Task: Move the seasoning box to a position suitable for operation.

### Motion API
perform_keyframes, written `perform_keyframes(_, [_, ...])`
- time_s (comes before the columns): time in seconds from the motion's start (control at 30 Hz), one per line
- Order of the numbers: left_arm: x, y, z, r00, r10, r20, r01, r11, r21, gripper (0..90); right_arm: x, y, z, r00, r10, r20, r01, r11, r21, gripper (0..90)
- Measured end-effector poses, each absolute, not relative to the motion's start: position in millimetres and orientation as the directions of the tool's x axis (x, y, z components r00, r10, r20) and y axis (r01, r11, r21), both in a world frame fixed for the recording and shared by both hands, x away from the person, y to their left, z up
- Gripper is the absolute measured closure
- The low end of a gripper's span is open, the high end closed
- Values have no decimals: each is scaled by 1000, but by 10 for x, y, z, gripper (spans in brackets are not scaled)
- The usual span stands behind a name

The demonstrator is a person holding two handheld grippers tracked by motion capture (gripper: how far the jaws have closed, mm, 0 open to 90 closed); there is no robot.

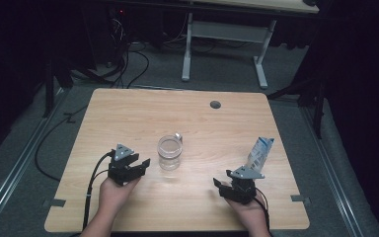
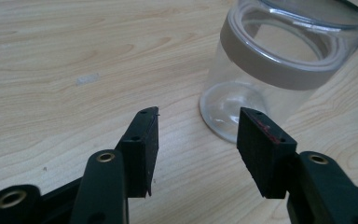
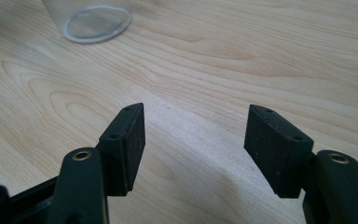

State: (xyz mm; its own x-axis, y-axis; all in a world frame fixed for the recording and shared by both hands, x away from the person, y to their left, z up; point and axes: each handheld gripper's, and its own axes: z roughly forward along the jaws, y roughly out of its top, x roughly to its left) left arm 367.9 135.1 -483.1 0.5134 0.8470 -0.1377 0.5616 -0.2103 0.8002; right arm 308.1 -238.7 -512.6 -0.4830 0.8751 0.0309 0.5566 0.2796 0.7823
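Observation:
A clear glass jar (image 1: pixel 170 152) with a grey band round its open mouth stands upright in the middle of the wooden table (image 1: pixel 128 113). My left gripper (image 1: pixel 140 165) sits just left of it, open, with nothing between its pads. In the left gripper view the jar (image 2: pixel 279 70) rises close ahead and right of the left gripper (image 2: pixel 198 126). My right gripper (image 1: pixel 220 186) rests near the front right, open and empty, pointing left. A blue-and-white carton (image 1: pixel 260 153) stands behind it. In the right gripper view the right gripper (image 3: pixel 196 123) hovers over bare wood, the jar's base (image 3: pixel 95 21) far off.
A round cable hole (image 1: pixel 215 104) sits near the table's far edge. Beyond the table stands another desk's white frame (image 1: pixel 224 34), with cables (image 1: pixel 123 59) on the grey floor. Bare wood lies between the jar and the carton.

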Motion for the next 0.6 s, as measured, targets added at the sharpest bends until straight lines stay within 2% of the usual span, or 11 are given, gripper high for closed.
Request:
perform_keyframes(0.23, [3755, 1339, -4817, 481, 866, -140, 549, -173, 818, 560, 3040, -2400, -5124, -482, 876, 29, 558, 282, 780, 385])
perform_keyframes(0.4, [3809, 1275, -4786, 500, 861, -96, 521, -210, 827, 615, 3019, -2412, -5124, -480, 877, 28, 557, 280, 782, 385])
perform_keyframes(0.6, [4037, 1178, -4781, 481, 869, -115, 511, -172, 843, 837, 2998, -2446, -5114, -469, 882, 32, 559, 269, 785, 391])
